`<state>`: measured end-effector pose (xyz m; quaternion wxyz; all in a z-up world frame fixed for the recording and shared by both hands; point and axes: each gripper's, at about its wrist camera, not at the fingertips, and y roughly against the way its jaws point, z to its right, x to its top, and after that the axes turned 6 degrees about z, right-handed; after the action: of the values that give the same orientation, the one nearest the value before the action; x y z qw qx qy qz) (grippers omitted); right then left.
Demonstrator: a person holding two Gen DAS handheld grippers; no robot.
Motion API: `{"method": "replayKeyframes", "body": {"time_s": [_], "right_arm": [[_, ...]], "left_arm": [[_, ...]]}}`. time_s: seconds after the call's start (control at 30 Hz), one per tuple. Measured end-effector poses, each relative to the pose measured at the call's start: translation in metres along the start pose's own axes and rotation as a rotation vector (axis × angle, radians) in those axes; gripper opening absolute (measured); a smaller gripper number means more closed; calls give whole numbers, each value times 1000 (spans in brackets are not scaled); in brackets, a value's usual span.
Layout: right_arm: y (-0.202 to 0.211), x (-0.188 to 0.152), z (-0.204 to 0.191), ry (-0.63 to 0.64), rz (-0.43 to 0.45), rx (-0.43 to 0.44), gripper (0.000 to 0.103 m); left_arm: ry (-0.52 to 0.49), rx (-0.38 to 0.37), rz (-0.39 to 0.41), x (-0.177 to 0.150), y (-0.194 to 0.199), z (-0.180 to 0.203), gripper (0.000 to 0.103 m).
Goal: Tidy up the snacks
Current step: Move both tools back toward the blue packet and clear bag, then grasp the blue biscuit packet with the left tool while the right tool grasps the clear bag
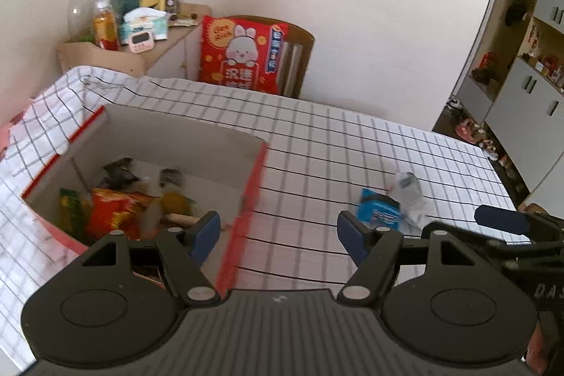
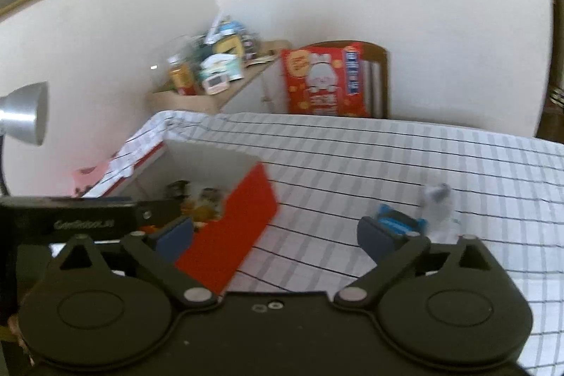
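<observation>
A red cardboard box (image 1: 243, 199) stands open on the checked tablecloth and holds several snack packs (image 1: 116, 210). It also shows in the right wrist view (image 2: 232, 221). A blue snack packet (image 1: 379, 212) and a silver-white packet (image 1: 409, 196) lie on the cloth to the box's right, touching each other. They also show in the right wrist view, the blue snack packet (image 2: 402, 222) and the silver-white packet (image 2: 439, 203). My left gripper (image 1: 278, 231) is open and empty over the box's right wall. My right gripper (image 2: 275, 236) is open and empty, between the box and the packets.
A wooden chair with a red rabbit cushion (image 1: 243, 55) stands behind the table. A side shelf (image 1: 123, 59) at the far left holds bottles, tissues and a timer. A silver lamp (image 2: 24, 115) is at the left. Cabinets (image 1: 521, 69) line the right wall.
</observation>
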<state>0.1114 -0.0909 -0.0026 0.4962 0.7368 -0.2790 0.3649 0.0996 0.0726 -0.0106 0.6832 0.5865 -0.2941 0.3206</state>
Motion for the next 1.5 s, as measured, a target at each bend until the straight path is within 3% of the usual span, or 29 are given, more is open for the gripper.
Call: {"method": "replayKeyframes", "body": {"time_s": [0.2, 0.5, 0.73, 0.93, 1.13, 1.5], "right_arm": [[8, -6, 40, -19, 10, -56, 102], [5, -3, 102, -13, 1, -110, 103], [-22, 7, 145, -57, -55, -152, 101], [-55, 9, 173, -105, -121, -174, 97], [-89, 14, 193, -190, -173, -173, 91], [-131, 7, 217, -357, -238, -165, 70]], "left_arm": [[23, -13, -32, -9, -19, 38, 77], [35, 32, -86, -14, -61, 86, 77], [79, 55, -204, -12, -112, 108, 77], [171, 93, -306, -9, -152, 113, 77], [325, 119, -372, -2, -187, 110, 77], [547, 166, -444, -6, -237, 112, 77]]}}
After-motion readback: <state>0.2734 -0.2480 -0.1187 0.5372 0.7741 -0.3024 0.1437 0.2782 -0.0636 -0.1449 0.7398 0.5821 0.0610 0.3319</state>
